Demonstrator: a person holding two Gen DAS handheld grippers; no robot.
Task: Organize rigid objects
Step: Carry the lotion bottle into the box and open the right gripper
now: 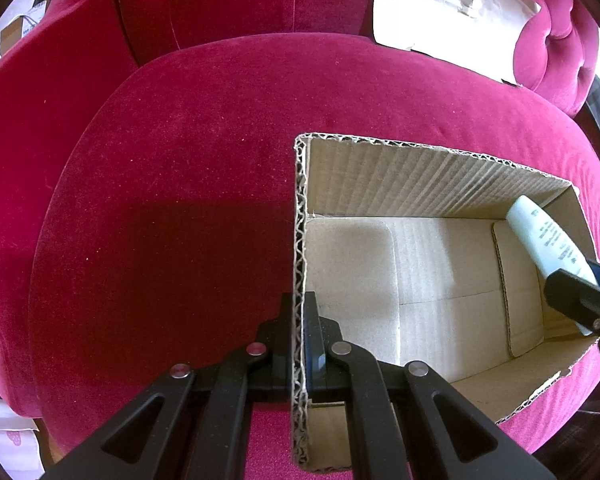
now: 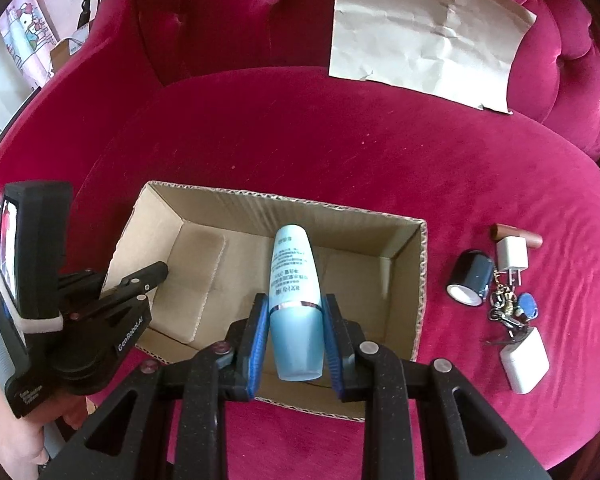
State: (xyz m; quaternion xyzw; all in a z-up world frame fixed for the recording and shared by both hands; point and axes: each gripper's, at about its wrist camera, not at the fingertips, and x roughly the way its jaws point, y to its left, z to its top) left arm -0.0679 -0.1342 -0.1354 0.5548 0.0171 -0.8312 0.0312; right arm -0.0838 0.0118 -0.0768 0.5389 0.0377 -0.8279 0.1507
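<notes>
An open cardboard box [image 1: 420, 168] [image 2: 404, 280] sits on a magenta velvet seat. My left gripper [image 1: 300, 308] is shut on the box's left wall, one finger inside and one outside; it also shows at the left of the right wrist view [image 2: 156, 274]. My right gripper [image 2: 296, 308] is shut on a light blue bottle [image 2: 296, 300], its blue pads pressing the lower body. The bottle hangs tilted over the box's inside, top pointing away. In the left wrist view the bottle [image 1: 548, 240] enters from the right above the box floor.
Right of the box lie a dark round container [image 2: 470, 278], a white plug adapter [image 2: 510, 258], a brown stick [image 2: 516, 236], a bunch of keys [image 2: 508, 308] and a white case [image 2: 524, 360]. A crumpled paper sheet [image 2: 424, 32] leans on the backrest. A hand [image 2: 16, 428] holds the left gripper.
</notes>
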